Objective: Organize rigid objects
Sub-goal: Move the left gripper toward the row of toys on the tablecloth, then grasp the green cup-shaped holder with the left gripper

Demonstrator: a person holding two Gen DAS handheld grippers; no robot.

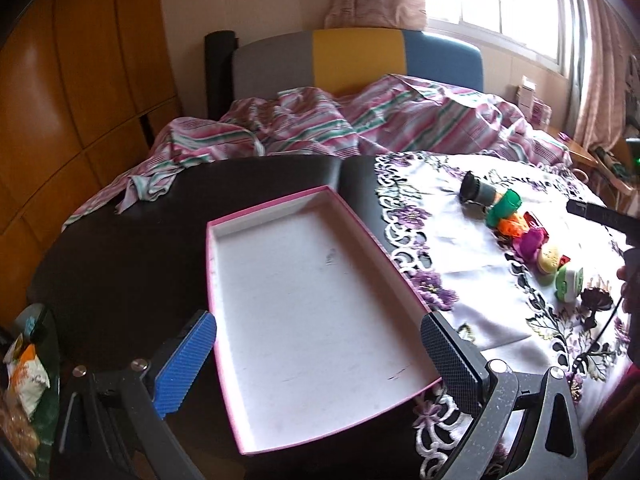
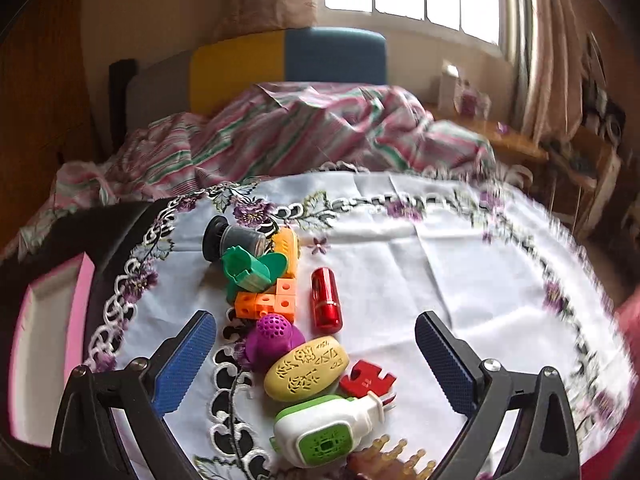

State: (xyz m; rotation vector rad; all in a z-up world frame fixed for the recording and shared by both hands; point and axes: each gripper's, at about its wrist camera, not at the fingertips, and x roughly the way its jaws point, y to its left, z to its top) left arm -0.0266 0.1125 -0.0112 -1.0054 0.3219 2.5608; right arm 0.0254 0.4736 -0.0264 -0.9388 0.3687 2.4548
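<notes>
A shallow pink-rimmed white tray (image 1: 224, 264) lies empty on the dark table; its edge shows in the right wrist view (image 2: 82, 296). My left gripper (image 1: 318, 354) is open, its jaws on either side of the tray's near end. A row of small objects lies on the embroidered cloth (image 2: 440, 264): black cap piece (image 2: 230, 238), green holder (image 2: 250, 268), orange blocks (image 2: 266, 302), red cylinder (image 2: 326, 298), purple knob (image 2: 272, 336), yellow oval (image 2: 306, 366), red piece (image 2: 366, 378), white-green plug device (image 2: 324, 428). My right gripper (image 2: 316, 364) is open above them.
A brown comb (image 2: 384, 464) lies at the near edge. A bed with striped bedding (image 1: 320, 124) stands behind the table. A wooden wardrobe (image 1: 72, 100) is at the left. Bags (image 1: 24, 380) sit low on the left. A side table (image 2: 520, 148) stands at the right.
</notes>
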